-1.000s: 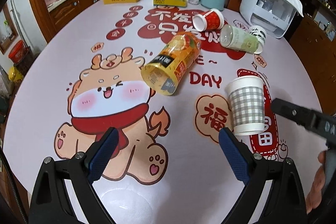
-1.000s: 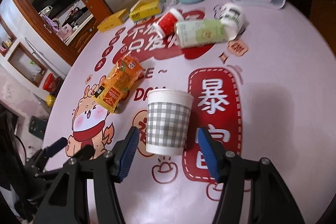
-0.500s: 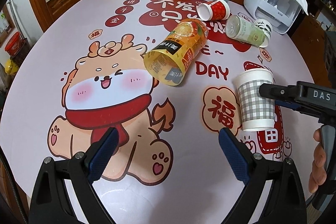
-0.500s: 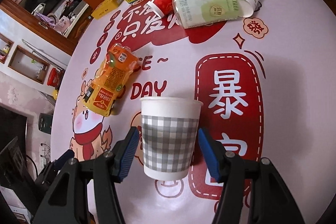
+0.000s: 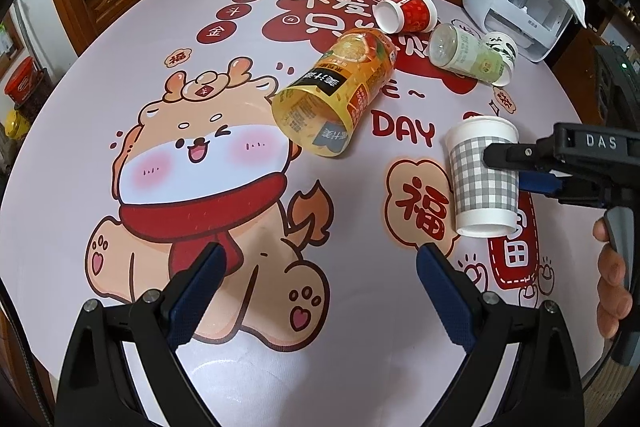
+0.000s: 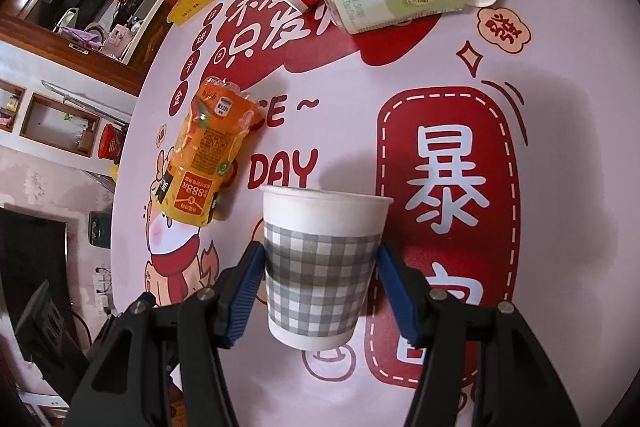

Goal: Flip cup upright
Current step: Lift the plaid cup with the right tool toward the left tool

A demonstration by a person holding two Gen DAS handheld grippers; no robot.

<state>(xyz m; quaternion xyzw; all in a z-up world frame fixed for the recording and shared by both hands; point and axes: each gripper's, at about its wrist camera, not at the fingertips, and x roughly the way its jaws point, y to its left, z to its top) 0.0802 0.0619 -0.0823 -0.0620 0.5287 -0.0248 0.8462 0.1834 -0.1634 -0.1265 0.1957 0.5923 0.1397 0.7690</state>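
The right gripper (image 6: 320, 267) pinches the upright checked cup (image 6: 322, 267) between both pads; the left gripper (image 5: 320, 279) hangs spread.

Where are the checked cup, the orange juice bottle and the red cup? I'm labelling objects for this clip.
checked cup (image 6: 320, 267), right wrist view, on its grey plaid band.
orange juice bottle (image 5: 344, 83), left wrist view, on its label.
red cup (image 5: 416, 13), left wrist view, on its red side.

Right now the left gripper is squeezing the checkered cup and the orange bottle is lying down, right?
Not quite. The right gripper is the one squeezing the checkered cup, as the right wrist view shows. The left gripper is open and holds nothing. The orange bottle is lying down.
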